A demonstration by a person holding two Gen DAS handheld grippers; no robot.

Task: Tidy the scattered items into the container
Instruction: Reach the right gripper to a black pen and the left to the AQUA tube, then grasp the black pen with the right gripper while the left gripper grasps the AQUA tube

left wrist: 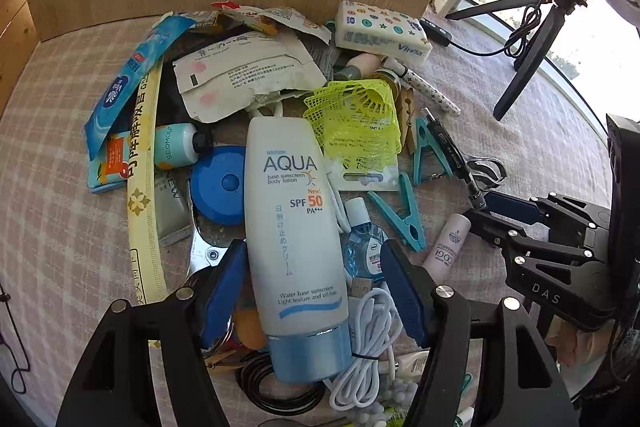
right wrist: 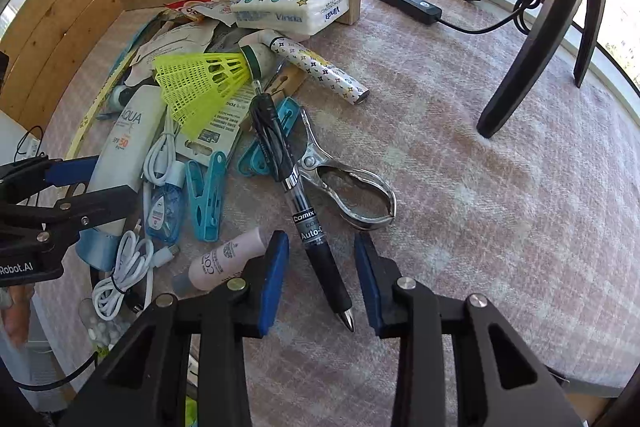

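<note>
Both grippers point steeply down, the left gripper [left wrist: 316, 291] with its blue-padded jaws wide apart, the right gripper [right wrist: 322, 281] with jaws apart but narrower.

Glossy plastic sunscreen tube [left wrist: 294, 227], woven cloth [right wrist: 480, 187]

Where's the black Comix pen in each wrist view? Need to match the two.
Left wrist: black Comix pen lies right of centre, running diagonally beside the teal clothespins, tip end hidden behind the right tool.
Right wrist: the pen sits centre frame, its grip end between the right tool's open jaws.
Shared landmark: yellow shuttlecock, just beyond the pen's far end.
</note>
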